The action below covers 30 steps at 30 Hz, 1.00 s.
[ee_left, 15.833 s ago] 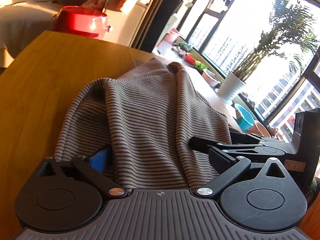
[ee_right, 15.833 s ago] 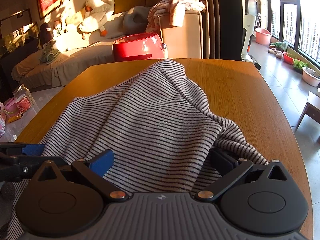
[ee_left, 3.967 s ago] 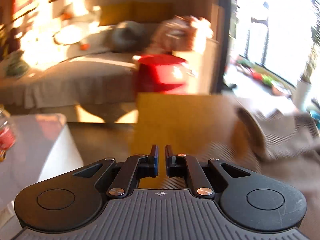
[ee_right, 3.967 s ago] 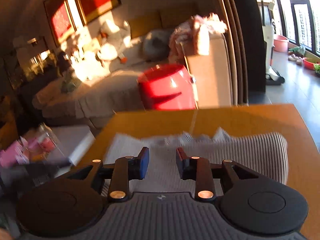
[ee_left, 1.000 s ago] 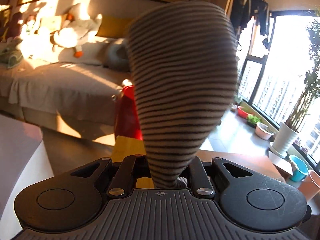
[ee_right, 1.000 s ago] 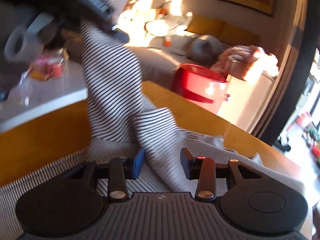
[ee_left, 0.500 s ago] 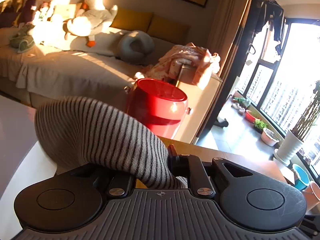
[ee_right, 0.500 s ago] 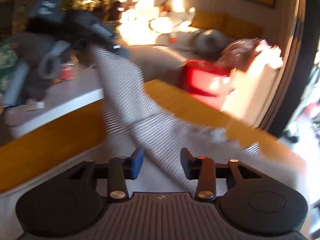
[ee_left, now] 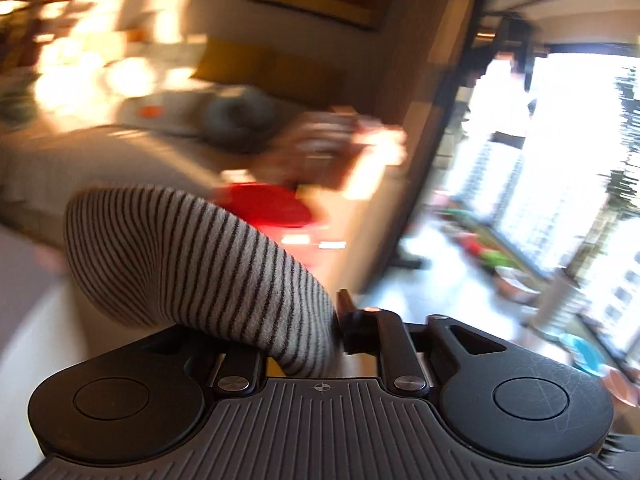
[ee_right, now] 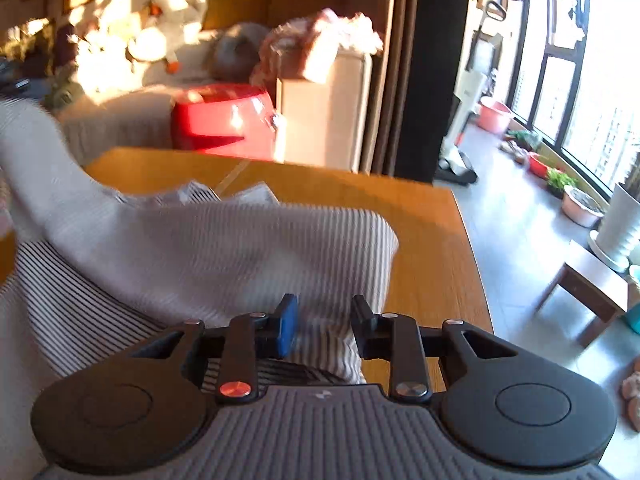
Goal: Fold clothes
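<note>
The left gripper (ee_left: 316,320) jaws are opening around the striped shirt (ee_left: 192,264); the right gripper (ee_right: 325,322) jaws are closing, cloth between them over the table (ee_right: 432,240).

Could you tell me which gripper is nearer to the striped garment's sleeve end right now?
Left. The left gripper has the sleeve end between its opening jaws, draped over one side. The right gripper, jaws closing, hovers over the garment's body on the table.

The striped garment (ee_left: 192,264) hides the left claw's (ee_left: 308,320) left finger; the room behind is blurred.
</note>
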Each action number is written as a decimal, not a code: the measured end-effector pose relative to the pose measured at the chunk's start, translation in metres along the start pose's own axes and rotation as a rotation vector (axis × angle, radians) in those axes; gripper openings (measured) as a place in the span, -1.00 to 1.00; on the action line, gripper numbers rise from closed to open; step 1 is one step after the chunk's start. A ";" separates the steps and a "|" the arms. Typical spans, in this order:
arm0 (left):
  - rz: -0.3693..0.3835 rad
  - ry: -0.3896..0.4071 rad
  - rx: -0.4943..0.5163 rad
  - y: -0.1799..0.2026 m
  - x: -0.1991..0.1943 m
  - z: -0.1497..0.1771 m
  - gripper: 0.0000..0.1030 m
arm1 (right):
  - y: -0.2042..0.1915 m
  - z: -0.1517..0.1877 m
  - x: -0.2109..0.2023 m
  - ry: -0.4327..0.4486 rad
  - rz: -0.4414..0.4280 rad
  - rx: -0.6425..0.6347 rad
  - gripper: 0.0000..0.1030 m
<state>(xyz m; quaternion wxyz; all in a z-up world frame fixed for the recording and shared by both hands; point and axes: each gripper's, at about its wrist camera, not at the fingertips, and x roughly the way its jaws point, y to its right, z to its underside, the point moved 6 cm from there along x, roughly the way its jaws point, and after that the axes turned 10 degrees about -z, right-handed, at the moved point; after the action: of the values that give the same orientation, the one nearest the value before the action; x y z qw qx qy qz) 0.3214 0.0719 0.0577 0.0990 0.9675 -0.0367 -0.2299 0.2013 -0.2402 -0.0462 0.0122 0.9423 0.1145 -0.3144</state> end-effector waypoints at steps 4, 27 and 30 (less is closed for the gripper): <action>0.262 -0.056 0.189 0.116 -0.019 0.052 0.71 | 0.028 -0.021 -0.037 0.106 0.063 0.040 -0.18; 0.383 -0.362 0.474 0.117 -0.061 0.197 0.99 | -0.047 0.060 -0.084 -0.164 -0.476 0.242 -0.01; 0.437 -0.316 0.580 0.121 -0.084 0.215 1.00 | -0.052 0.080 -0.109 -0.228 -0.448 0.255 -0.01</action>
<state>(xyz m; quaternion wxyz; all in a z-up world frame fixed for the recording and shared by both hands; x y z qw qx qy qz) 0.1467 -0.0739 -0.0685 -0.1387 0.8774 -0.3198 -0.3295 0.0578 -0.2201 -0.0426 -0.1637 0.8459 0.2773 -0.4251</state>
